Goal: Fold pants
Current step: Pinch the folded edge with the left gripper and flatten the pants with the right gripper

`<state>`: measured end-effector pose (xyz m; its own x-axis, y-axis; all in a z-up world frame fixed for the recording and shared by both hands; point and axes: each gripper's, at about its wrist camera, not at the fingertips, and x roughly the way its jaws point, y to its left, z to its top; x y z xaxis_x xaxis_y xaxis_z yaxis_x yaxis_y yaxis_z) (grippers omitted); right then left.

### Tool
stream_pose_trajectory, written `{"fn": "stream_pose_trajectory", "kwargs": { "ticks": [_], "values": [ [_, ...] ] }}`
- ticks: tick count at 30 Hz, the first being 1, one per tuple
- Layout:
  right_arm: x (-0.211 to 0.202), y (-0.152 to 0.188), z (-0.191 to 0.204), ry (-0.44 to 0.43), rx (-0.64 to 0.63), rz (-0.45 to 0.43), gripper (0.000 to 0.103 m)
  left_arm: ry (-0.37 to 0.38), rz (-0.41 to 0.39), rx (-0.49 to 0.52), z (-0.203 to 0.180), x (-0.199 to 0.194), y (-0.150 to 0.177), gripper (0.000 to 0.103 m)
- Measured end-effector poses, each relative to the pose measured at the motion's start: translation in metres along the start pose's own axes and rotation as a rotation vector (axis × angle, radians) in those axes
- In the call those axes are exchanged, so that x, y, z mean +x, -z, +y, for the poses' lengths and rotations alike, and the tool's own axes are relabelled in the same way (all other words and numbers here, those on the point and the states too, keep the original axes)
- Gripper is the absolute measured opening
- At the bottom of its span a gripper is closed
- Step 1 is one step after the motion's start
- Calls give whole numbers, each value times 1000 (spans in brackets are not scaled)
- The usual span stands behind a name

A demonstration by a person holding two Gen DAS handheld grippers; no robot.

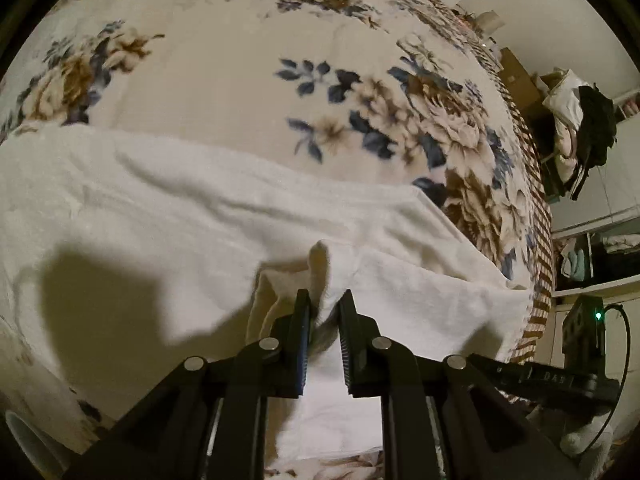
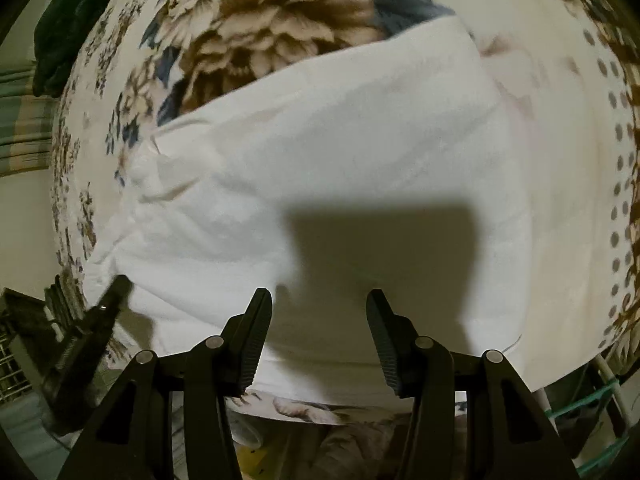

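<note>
White pants point(image 1: 200, 208) cut off at left edge; shelf clutter point(image 1: 576, 128) too small; pants hem under right tongs point(image 2: 319, 300) shadowed.

White pants point(image 1: 224, 216), plain and unpatterned, lying on a cream blanket point(image 1: 224, 60) printed with brown and tan flowers and dark blue leaves. Brown-and-cream striped band point(image 1: 540, 264) along the blanket's edge; grey dots point(image 2: 618, 188) near another. Black gripper fingers point(image 1: 348, 320), ridged inside.

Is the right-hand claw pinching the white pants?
No, the right gripper stands open above the white pants, with nothing between its fingers.
</note>
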<state>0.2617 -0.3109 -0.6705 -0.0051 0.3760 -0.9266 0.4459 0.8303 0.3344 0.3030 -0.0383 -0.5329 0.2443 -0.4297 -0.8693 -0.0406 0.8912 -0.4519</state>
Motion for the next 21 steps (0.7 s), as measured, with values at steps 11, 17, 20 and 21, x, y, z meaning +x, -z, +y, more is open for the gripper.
{"fn": "stream_pose_trajectory", "kwargs": {
  "ticks": [11,17,20,21],
  "values": [
    [3,32,9,60,-31,-69,100,15,-22,-93,27,-26,14,85],
    [11,55,15,123,-89,-66,103,25,-106,-348,96,-79,50,91],
    [12,74,17,120,-61,-19,103,-2,-119,-516,137,-89,68,91],
    [15,82,14,105,-19,12,103,-8,-106,-559,148,-87,73,91]
  ]
}}
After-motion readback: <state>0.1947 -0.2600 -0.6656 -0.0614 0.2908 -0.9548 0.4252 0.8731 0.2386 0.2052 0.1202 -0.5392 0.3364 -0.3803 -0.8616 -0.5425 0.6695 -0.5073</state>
